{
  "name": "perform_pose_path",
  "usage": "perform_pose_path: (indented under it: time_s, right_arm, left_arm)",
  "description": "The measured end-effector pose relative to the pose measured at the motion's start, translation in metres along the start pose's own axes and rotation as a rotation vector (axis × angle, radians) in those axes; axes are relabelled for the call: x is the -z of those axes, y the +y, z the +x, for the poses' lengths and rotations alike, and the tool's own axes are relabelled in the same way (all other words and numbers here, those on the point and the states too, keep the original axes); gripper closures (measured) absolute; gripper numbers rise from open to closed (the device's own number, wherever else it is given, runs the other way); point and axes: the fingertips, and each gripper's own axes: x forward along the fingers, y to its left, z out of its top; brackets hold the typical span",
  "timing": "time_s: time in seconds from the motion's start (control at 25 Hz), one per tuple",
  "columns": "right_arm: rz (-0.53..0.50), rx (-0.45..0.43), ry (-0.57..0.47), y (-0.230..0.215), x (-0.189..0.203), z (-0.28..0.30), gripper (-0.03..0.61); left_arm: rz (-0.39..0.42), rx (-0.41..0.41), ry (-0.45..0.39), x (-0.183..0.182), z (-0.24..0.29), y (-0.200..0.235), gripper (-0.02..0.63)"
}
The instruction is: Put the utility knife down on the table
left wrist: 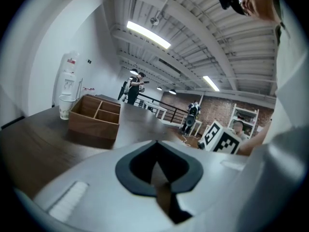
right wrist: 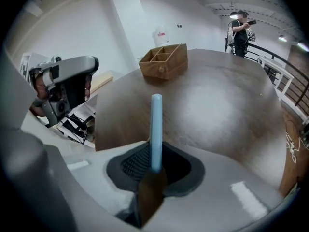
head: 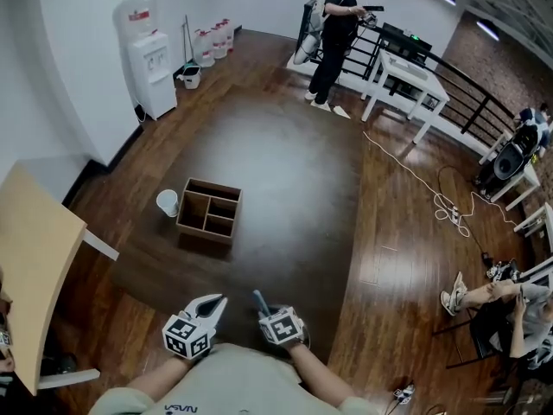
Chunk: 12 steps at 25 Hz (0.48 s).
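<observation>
Right gripper view: right gripper is clamping the light-blue utility knife, which is sticking straight out past its jaws above the table's near edge. Left gripper is sitting closed, empty.
</observation>
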Motion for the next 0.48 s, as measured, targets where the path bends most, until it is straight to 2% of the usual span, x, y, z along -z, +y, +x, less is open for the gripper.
perform_pose_path:
  time_s: [0.16, 0.36, 0.48]
  right_arm:
    - [-0.008, -0.010, 0.086, 0.000, 0.015, 0.007, 0.509]
    - [0.013, -0.059, 0.100, 0.011, 0.016, 0.010, 0.508]
    - [0.012, -0.044, 0.100, 0.008, 0.016, 0.008, 0.468]
  left_arm:
    - [-0.012, 0.002, 0.002, 0.000, 0.002, -0.001, 0.612]
    - [-0.007, 0.011, -0.002, -0.002, 0.005, -0.002, 0.612]
    - [-0.004, 0.016, -0.003, -0.001, 0.006, -0.003, 0.612]
